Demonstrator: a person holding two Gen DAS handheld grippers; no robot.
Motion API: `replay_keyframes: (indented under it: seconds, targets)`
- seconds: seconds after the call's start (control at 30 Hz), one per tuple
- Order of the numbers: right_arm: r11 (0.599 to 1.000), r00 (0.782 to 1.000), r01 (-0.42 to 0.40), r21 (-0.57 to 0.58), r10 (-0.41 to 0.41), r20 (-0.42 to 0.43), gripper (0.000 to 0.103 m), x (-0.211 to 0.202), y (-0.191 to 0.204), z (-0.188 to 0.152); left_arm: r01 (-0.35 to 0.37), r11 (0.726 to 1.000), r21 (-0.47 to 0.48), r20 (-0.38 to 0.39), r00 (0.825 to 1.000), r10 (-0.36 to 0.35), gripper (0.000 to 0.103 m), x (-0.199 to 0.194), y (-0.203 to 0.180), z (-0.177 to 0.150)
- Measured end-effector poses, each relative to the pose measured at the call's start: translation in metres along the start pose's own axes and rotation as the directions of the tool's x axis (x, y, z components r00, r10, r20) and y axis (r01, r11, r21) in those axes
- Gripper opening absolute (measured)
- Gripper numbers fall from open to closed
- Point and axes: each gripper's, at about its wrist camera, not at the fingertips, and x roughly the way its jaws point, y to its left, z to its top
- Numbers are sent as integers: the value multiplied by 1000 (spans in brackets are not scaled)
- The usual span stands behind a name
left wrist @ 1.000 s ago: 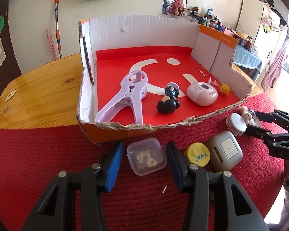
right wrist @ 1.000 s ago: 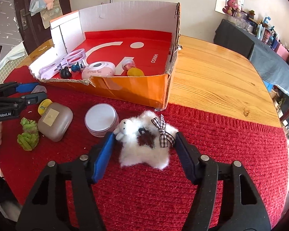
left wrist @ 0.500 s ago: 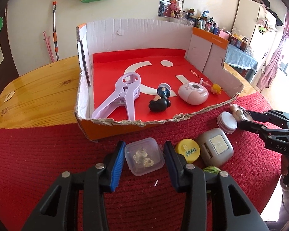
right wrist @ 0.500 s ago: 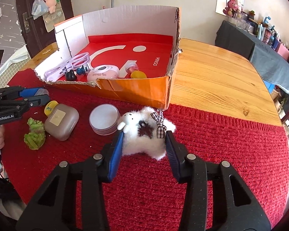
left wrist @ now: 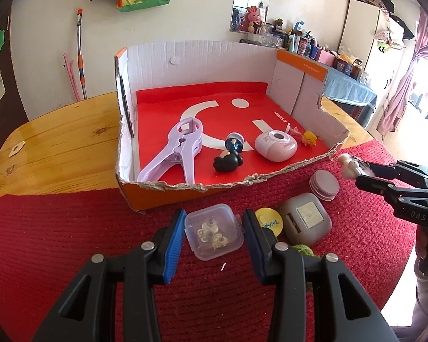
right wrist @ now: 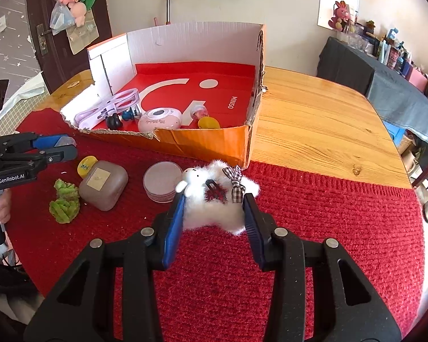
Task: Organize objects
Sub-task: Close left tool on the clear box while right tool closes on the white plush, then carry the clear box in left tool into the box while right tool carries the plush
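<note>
Left wrist view: low cardboard box with red floor and torn orange front wall (left wrist: pixel 168 199) straight ahead across the red knitted mat (left wrist: pixel 57 242), on the wooden desk (left wrist: pixel 57 148). Already inside: lilac plastic clamp (left wrist: pixel 179 151), black duck figure (left wrist: pixel 226 163), pale pink oval case (left wrist: pixel 276 145). Left tongs (left wrist: pixel 212 229) pressed on both sides of a small clear square plastic box of trinkets (left wrist: pixel 212 232), just short of the torn wall, so forward and over that edge looks the shortest way in. Square, so no long axis to mind.

Right wrist view: right tongs (right wrist: pixel 214 206) clamped on a fluffy white sheep toy with checked bow (right wrist: pixel 211 196), fleece squeezed between the blue pads; body lying across the tongs, head toward the left pad. Box ahead and to the left here, the orange corner (right wrist: pixel 242 148) nearest; left tongs closer to the low front wall.

Left on the mat: grey-brown rounded case (right wrist: pixel 104 183), round pinkish tin (right wrist: pixel 161 181), green fuzzy lump (right wrist: pixel 64 202), yellow disc (right wrist: pixel 87 165).

Hard to make out: contents of the clear box; whether either item is lifted or resting on the mat; green lump nearly hidden in the left view.
</note>
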Motion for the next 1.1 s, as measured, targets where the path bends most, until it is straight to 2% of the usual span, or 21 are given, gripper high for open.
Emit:
replay_keyframes:
  seconds: [0.53, 0.83, 1.1]
  targets:
    - [1000, 999, -5, 2, 5, 51, 39, -26, 7, 6, 37, 999, 14, 51, 998, -38, 43, -32, -7, 8]
    - [999, 994, -15, -37, 19, 107, 39, -46, 21, 36, 99, 993, 60, 57, 993, -103, 43, -35, -17, 50]
    - [995, 996, -11, -97, 20, 91, 39, -21, 35, 79, 155, 981, 115, -23, 988, -154, 43, 0, -24, 97]
